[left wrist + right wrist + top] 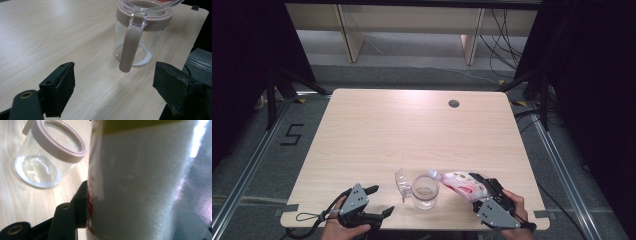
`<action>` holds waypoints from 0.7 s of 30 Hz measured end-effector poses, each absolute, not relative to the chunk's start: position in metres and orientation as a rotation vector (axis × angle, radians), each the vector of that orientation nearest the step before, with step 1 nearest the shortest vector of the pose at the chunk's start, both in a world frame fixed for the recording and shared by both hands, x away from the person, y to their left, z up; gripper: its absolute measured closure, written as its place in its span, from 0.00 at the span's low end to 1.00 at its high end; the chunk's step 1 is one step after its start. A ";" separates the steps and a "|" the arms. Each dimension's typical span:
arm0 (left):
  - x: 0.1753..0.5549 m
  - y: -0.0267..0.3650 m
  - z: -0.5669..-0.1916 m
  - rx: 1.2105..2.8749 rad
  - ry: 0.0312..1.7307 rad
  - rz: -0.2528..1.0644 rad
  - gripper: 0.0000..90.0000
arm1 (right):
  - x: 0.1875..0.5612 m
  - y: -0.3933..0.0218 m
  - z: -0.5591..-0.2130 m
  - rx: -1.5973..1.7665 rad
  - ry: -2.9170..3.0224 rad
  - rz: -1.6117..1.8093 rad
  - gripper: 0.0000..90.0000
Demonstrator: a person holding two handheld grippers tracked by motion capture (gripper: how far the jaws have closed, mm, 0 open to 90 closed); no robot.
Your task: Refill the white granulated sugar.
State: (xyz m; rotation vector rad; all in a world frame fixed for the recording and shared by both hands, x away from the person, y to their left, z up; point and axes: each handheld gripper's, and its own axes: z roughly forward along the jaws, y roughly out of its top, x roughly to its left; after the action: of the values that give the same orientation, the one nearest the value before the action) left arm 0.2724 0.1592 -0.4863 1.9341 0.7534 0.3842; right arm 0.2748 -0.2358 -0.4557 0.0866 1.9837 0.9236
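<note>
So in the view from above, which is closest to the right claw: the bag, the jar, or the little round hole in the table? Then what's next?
1. Bag: held in the right claw, tilted toward the jar.
2. Jar: just left of it.
3. Hole: far side of the table.

A black "5" is marked on the floor [291,134] left of the table [377,130].
</note>
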 end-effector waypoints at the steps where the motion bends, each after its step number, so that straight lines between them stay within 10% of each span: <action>1: 0.274 0.160 -0.486 1.944 0.730 0.396 0.19 | 0.274 -0.236 -0.456 0.077 1.987 0.900 0.54; 21: 0.273 0.160 -0.488 1.927 0.761 0.378 0.19 | 0.271 -0.228 -0.460 -0.107 1.973 0.653 0.54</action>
State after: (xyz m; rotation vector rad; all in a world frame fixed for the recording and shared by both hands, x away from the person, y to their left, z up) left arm 0.2731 0.1596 -0.4882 1.9271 0.7606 0.3775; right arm 0.2706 -0.2281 -0.4603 -0.1069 1.9730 0.6531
